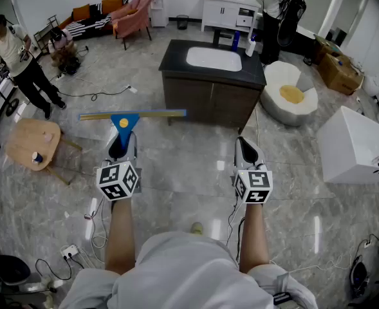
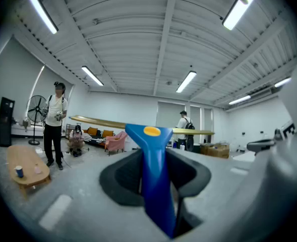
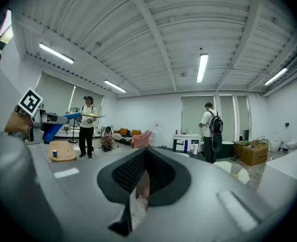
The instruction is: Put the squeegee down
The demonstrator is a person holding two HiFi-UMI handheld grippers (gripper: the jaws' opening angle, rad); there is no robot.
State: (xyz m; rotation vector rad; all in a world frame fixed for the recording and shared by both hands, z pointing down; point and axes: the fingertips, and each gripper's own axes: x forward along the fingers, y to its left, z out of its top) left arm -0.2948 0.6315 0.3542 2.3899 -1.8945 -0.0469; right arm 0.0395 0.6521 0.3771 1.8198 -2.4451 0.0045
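Observation:
The squeegee (image 1: 126, 118) has a blue handle with a yellow dot and a long brass-coloured blade that lies crosswise and level. My left gripper (image 1: 121, 148) is shut on the blue handle, which runs up between the jaws in the left gripper view, where the squeegee (image 2: 156, 175) fills the middle. It hangs in the air over the marble floor, in front of the dark vanity cabinet (image 1: 212, 92). My right gripper (image 1: 248, 152) is held level to the right, jaws together with nothing between them. In the right gripper view the squeegee (image 3: 82, 116) shows at far left.
The cabinet carries a white sink (image 1: 213, 58). A round wooden table (image 1: 29, 143) with a cup stands at left, a white box (image 1: 355, 145) at right, a white seat (image 1: 291, 94) beside the cabinet. Cables and a power strip (image 1: 69, 252) lie on the floor. People (image 1: 18, 56) stand at the back.

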